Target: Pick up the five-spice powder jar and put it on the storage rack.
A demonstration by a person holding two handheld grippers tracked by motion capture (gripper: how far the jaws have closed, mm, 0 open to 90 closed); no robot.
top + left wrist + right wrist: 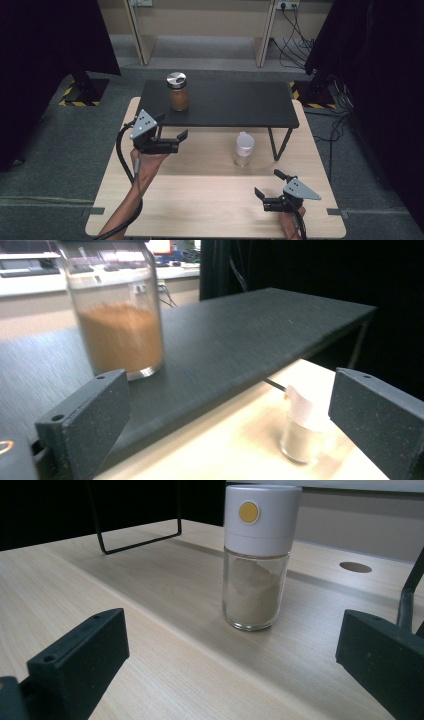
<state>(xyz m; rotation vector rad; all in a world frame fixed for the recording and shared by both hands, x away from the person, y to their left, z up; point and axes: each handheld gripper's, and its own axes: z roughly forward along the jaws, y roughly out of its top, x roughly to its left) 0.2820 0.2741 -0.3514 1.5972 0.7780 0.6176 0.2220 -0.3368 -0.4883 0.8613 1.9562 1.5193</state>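
A glass jar of brown powder [178, 92] [117, 315] with a silver lid stands on the left part of a low black shelf [225, 102] [240, 335]. A small glass shaker with a white cap [243, 149] [304, 427] [257, 557] stands on the wooden table [200, 200] below the shelf's front edge. My left gripper [172, 126] [225, 435] hovers open beside the shelf's left front corner, close to the jar, holding nothing. My right gripper [269, 184] [232, 670] is open near the table's front right, pointed at the shaker, a short way from it.
The shelf rests on thin black wire legs [280, 145] [140, 515]. A round cable hole [355, 567] lies in the table behind the shaker. Cables [295, 35] and dark curtains [45, 45] surround the table on the grey floor.
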